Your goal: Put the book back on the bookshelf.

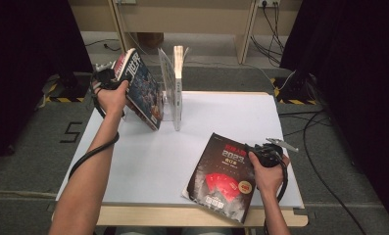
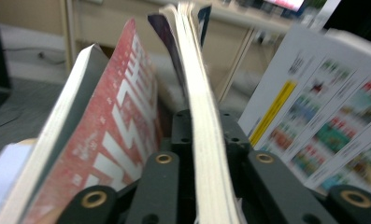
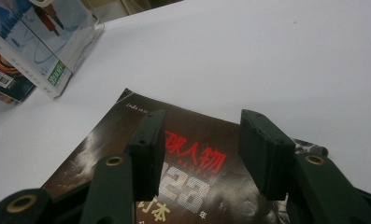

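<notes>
Now the left gripper pinches a tilted magazine, long axis leaning toward the rack, top left.

Our left forearm stretches far forward and up, its hand wrapped around the left tongs, whose jaws stand narrowly parted. Our right hand rests low and near, wrist bent inward, the right tongs gaping wide, pointing downward.

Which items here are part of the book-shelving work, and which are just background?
In use: tilted magazine in left claw; clear book stand; upright book; dark magazine under right claw.
Background: cables, white tabletop.
</notes>
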Available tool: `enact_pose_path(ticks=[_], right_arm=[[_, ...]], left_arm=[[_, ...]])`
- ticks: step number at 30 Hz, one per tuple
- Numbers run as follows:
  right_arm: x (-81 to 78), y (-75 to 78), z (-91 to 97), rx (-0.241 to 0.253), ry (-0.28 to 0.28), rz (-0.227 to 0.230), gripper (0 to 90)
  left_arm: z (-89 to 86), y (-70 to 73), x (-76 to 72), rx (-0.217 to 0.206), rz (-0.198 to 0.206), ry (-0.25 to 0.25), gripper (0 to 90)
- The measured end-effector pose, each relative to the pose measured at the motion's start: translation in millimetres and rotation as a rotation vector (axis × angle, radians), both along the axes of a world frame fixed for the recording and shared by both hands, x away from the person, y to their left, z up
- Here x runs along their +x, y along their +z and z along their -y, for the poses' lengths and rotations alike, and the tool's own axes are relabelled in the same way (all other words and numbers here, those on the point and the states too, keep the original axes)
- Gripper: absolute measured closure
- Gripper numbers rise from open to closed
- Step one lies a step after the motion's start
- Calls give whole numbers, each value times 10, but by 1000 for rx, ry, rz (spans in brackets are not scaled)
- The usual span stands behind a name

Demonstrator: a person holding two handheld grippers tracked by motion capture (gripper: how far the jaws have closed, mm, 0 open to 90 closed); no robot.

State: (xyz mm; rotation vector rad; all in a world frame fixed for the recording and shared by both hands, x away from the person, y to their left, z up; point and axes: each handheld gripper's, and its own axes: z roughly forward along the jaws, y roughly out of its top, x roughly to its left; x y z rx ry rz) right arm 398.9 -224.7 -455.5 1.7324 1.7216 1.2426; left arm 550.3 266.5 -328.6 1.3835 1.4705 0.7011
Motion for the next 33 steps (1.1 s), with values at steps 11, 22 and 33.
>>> enact_pose_path(ticks=[11,22,33], right_arm=[[-16,11,-51,-1,16,1,523],[-19,29,-80,-6,19,1,522],[-10,2,-81,-3,16,-10,522]], left_arm=[[-275,301,-360,67,78,16,563],[-618,136,-603,-63,39,-3,423],[-452,-294,-463,-115,6,-59,428]])
